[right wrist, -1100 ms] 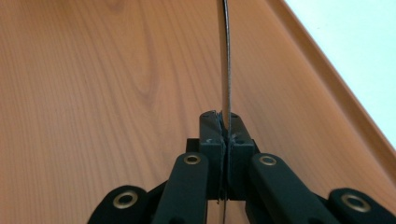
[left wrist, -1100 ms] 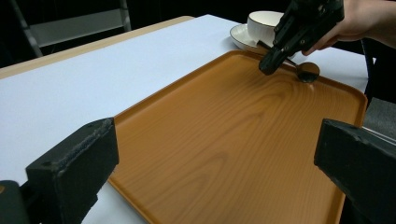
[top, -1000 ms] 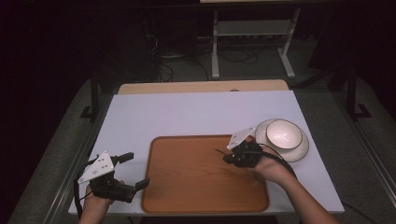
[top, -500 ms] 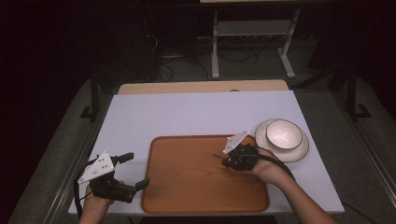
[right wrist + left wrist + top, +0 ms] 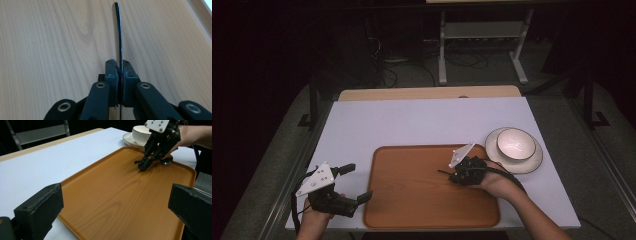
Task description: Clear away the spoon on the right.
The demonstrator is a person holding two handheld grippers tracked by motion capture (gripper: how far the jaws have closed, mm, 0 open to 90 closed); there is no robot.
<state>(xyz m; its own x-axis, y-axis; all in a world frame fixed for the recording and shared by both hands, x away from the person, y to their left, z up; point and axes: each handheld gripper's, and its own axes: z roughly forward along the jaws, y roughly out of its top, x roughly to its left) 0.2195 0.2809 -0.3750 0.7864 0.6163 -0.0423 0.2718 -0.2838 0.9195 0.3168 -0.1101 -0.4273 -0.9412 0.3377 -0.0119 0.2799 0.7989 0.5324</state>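
My right gripper (image 5: 455,176) is over the right part of the wooden tray (image 5: 412,200), shut on a dark, shiny spoon. In the right gripper view the jaws pinch the spoon's handle (image 5: 118,35) edge-on, and it sticks out ahead just above the tray's wood grain (image 5: 50,50). The left gripper view shows the right gripper (image 5: 143,166) tilted down, tips near the tray, with the spoon's bowl (image 5: 167,161) behind it by the hand. My left gripper (image 5: 357,182) stands open off the tray's left edge, nothing between its pads (image 5: 38,211).
A white bowl (image 5: 515,142) sits on a white saucer (image 5: 532,164) on the table just right of the tray. The pale table (image 5: 422,122) stretches beyond the tray to a wooden strip at the far edge. Dark floor and a metal stand lie beyond.
My right gripper has drifted a little left and toward me from beside the bowl, further over the tray, still holding the spoon. The left gripper has stayed put.
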